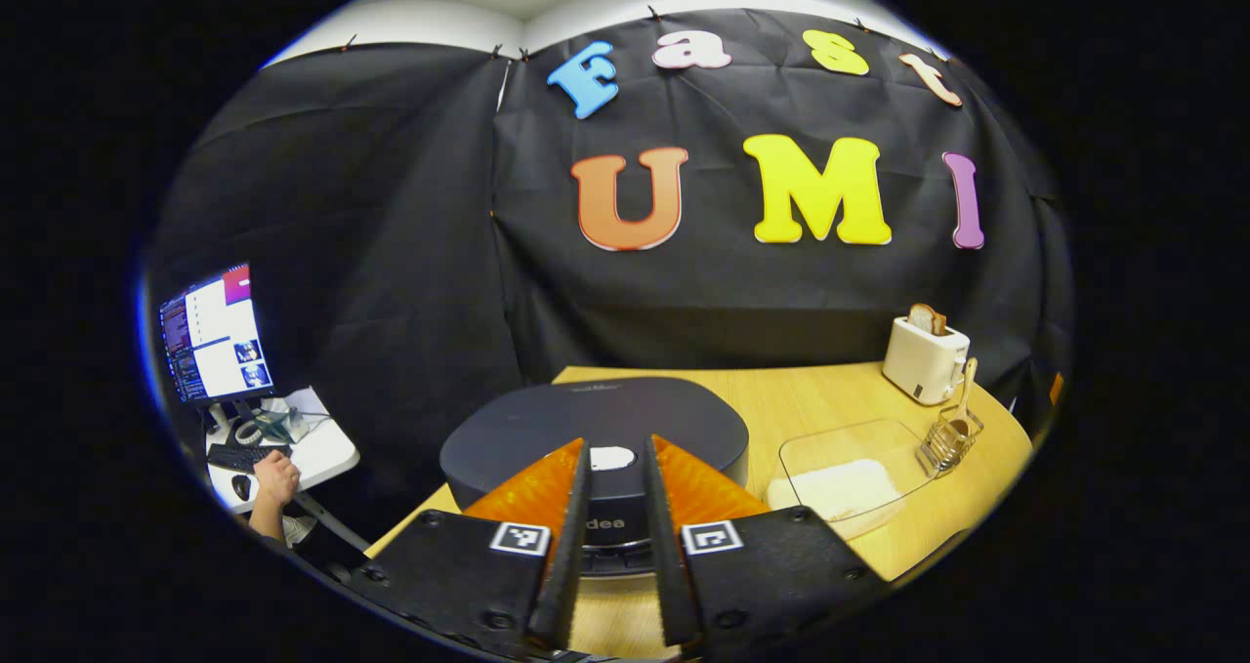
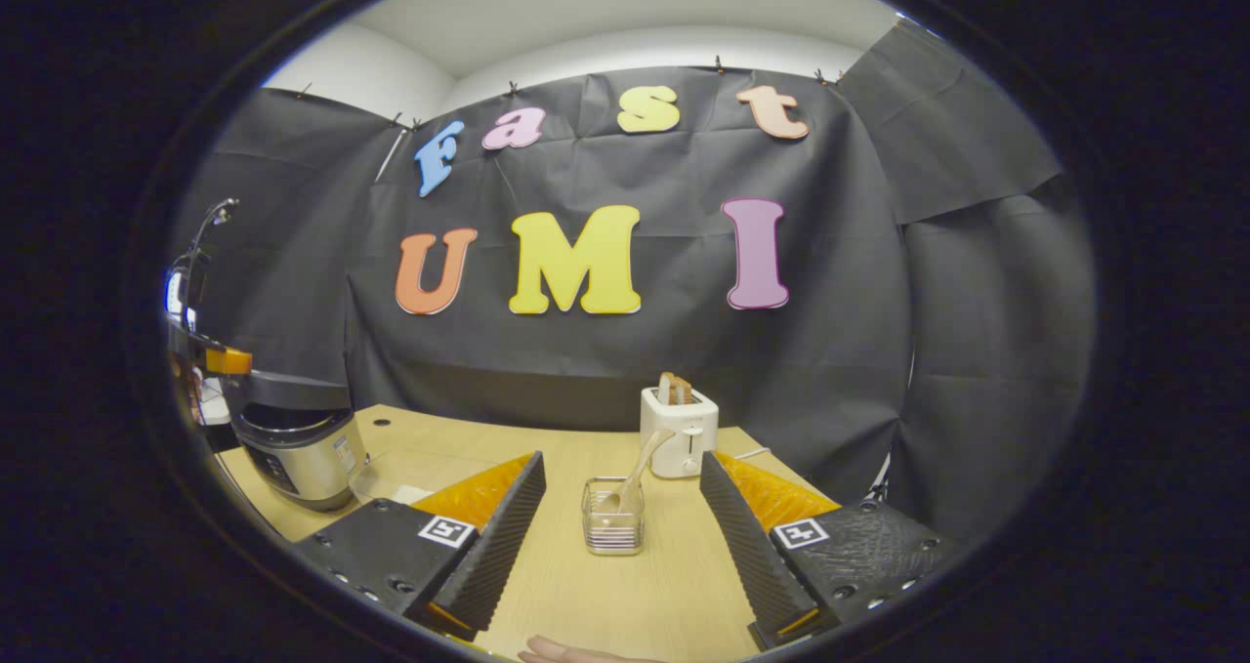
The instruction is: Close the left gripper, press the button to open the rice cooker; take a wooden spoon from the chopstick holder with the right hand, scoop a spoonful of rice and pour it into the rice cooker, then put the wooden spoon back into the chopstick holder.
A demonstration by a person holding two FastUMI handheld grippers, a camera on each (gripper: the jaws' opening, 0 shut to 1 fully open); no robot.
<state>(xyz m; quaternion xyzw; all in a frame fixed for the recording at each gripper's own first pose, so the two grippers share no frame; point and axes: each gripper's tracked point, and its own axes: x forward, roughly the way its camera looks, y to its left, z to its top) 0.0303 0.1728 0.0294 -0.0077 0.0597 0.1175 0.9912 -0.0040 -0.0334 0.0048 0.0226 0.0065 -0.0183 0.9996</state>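
Left tongs [image 1: 615, 507]: nearly closed, empty, being aimed at rice cooker [image 1: 596, 429] button [image 1: 612, 458] straight ahead | right tongs [image 2: 620, 517]: wide open, empty, wooden spoon [image 2: 635, 473] beyond.

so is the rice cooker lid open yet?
Still shut. The dark lid sits flat on the rice cooker, left gripper over its white button.
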